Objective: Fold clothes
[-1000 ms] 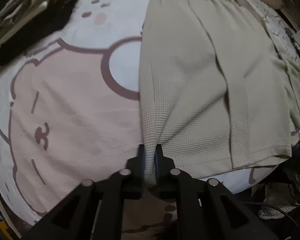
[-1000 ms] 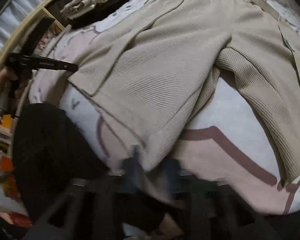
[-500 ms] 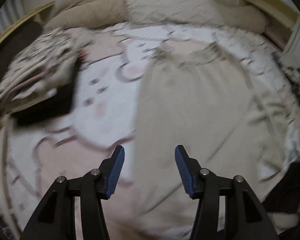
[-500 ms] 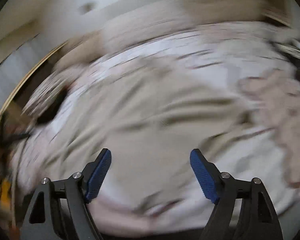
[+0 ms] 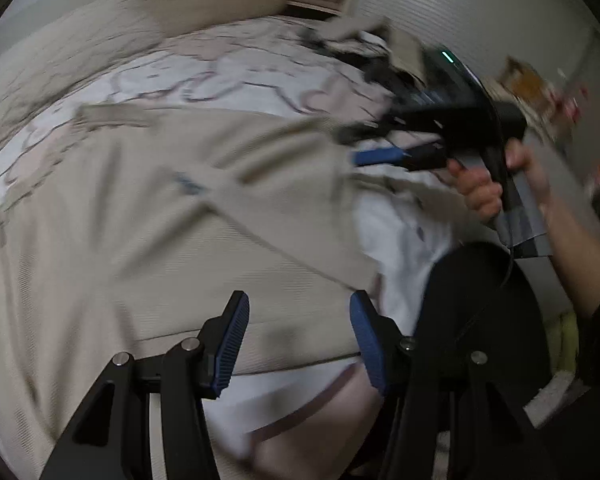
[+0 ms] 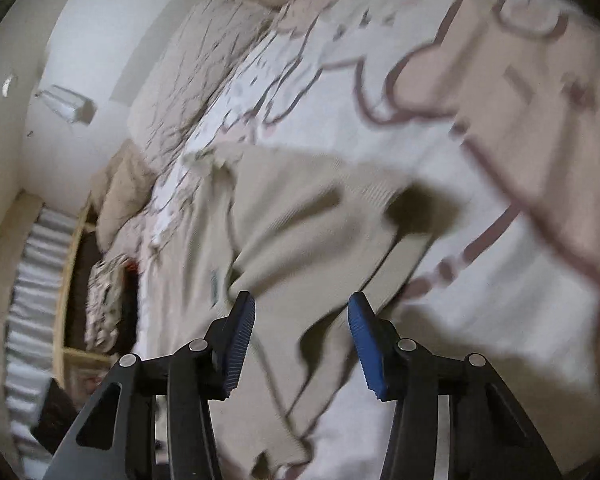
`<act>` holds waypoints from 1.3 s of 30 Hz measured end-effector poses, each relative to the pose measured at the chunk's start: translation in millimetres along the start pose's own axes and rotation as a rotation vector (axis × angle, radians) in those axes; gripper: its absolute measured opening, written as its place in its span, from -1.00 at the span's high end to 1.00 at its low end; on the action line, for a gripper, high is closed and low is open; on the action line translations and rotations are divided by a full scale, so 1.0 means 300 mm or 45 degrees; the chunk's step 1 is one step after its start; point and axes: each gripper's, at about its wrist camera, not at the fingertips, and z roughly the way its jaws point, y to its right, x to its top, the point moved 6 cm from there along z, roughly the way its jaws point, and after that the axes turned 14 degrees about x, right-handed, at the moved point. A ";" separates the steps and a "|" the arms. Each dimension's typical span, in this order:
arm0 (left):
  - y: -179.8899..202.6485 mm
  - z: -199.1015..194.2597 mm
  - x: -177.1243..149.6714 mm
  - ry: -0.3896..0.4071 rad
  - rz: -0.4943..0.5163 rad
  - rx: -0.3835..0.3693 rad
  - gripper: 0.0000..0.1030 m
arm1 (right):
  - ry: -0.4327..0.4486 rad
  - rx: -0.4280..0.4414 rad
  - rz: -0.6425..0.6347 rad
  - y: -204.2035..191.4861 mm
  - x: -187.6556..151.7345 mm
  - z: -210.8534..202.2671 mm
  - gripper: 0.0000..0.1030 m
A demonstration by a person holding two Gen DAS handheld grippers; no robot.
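Observation:
A beige waffle-knit garment (image 5: 160, 220) lies spread on the cartoon-print bed sheet (image 5: 260, 80), with a flap folded across it. My left gripper (image 5: 299, 300) hovers open over its near hem, nothing between the blue pads. My right gripper (image 5: 364, 146) shows at the upper right of the left wrist view, held in a hand (image 5: 480, 188) above the garment's right edge. In the right wrist view the right gripper (image 6: 301, 298) hangs over the garment (image 6: 300, 200). Its jaws are closing with no cloth between the pads. Both views are motion-blurred.
Pillows (image 5: 228, 0) line the head of the bed. A pile of clothes (image 5: 364, 44) sits at the far right edge of the sheet. Another folded stack (image 6: 104, 300) lies by the wooden bed frame. A black-clad part of the person (image 5: 480, 300) is close to my left gripper.
Both grippers let go of the garment's hem and opened. They lifted off and swung round, so the views turned. The right jaws have since narrowed.

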 end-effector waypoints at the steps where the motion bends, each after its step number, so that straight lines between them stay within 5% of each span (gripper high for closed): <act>1: 0.039 0.018 -0.006 -0.005 0.009 -0.023 -0.01 | -0.023 0.018 0.000 -0.006 -0.021 0.010 0.04; 4: 0.131 0.075 -0.016 -0.019 0.041 -0.048 -0.01 | -0.059 0.037 -0.010 -0.008 -0.063 0.025 0.04; 10: 0.157 0.180 -0.034 -0.086 0.081 0.082 0.02 | -0.038 0.031 -0.047 -0.011 -0.082 0.002 0.04; 17: 0.082 0.209 -0.046 -0.116 -0.053 0.052 0.40 | -0.005 0.049 -0.085 -0.025 -0.071 -0.035 0.04; 25: 0.105 0.211 -0.070 -0.110 0.000 0.128 0.41 | 0.148 0.117 0.084 0.061 0.033 -0.070 0.04; 28: 0.093 0.221 -0.065 -0.118 -0.021 0.138 0.79 | 0.187 0.121 0.129 0.090 0.083 -0.060 0.04; 32: 0.041 0.175 -0.080 -0.145 -0.137 0.038 0.83 | 0.221 0.070 0.149 0.121 0.135 -0.034 0.04; 37: 0.047 0.129 -0.152 -0.198 -0.109 0.021 0.83 | 0.241 0.064 0.152 0.160 0.187 0.013 0.05; 38: 0.050 0.122 -0.167 -0.204 -0.097 0.026 0.83 | 0.242 0.069 0.150 0.162 0.193 0.022 0.59; 39: 0.051 0.114 -0.177 -0.208 -0.091 0.031 0.83 | 0.247 0.064 0.151 0.163 0.197 0.029 0.91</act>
